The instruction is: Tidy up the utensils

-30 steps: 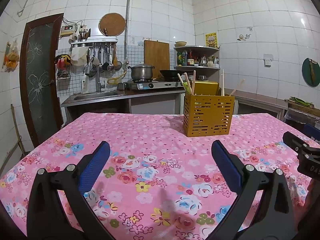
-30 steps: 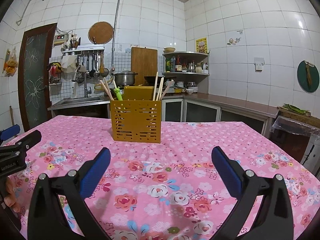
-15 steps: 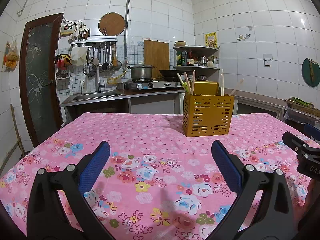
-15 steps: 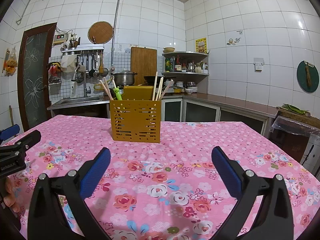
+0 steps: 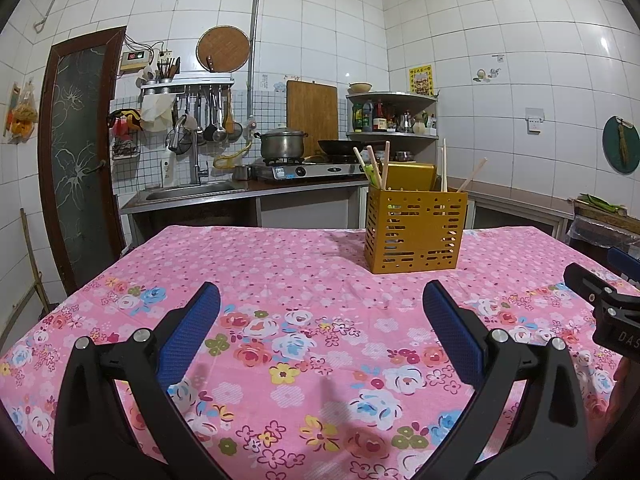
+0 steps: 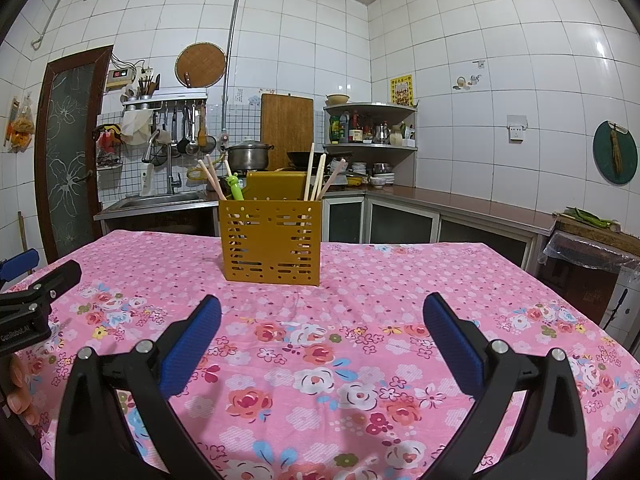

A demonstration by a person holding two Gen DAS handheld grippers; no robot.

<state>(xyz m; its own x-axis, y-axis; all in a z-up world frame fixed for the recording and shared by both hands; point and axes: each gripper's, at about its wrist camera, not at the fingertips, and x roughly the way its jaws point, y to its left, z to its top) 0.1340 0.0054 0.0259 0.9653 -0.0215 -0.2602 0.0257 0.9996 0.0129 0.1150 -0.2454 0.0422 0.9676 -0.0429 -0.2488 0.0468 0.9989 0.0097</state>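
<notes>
A yellow slotted utensil holder (image 5: pixel 416 232) stands upright on the far part of the pink floral table (image 5: pixel 280 280); it also shows in the right wrist view (image 6: pixel 272 242). Wooden chopsticks (image 6: pixel 314 178) and a green-handled utensil (image 6: pixel 235 188) stick up out of it. My left gripper (image 5: pixel 320 312) is open and empty, low over the near part of the table, well short of the holder. My right gripper (image 6: pixel 322 314) is open and empty, also short of the holder. Each gripper shows at the edge of the other's view.
Behind the table runs a kitchen counter with a sink (image 5: pixel 188 192), a gas stove with a pot (image 5: pixel 282 144) and a corner shelf of bottles (image 5: pixel 384 116). A dark door (image 5: pixel 80 152) is at the left. A bin with a plastic bag (image 6: pixel 588 264) stands right of the table.
Both views have shifted very slightly; the holder and both open grippers stand as before.
</notes>
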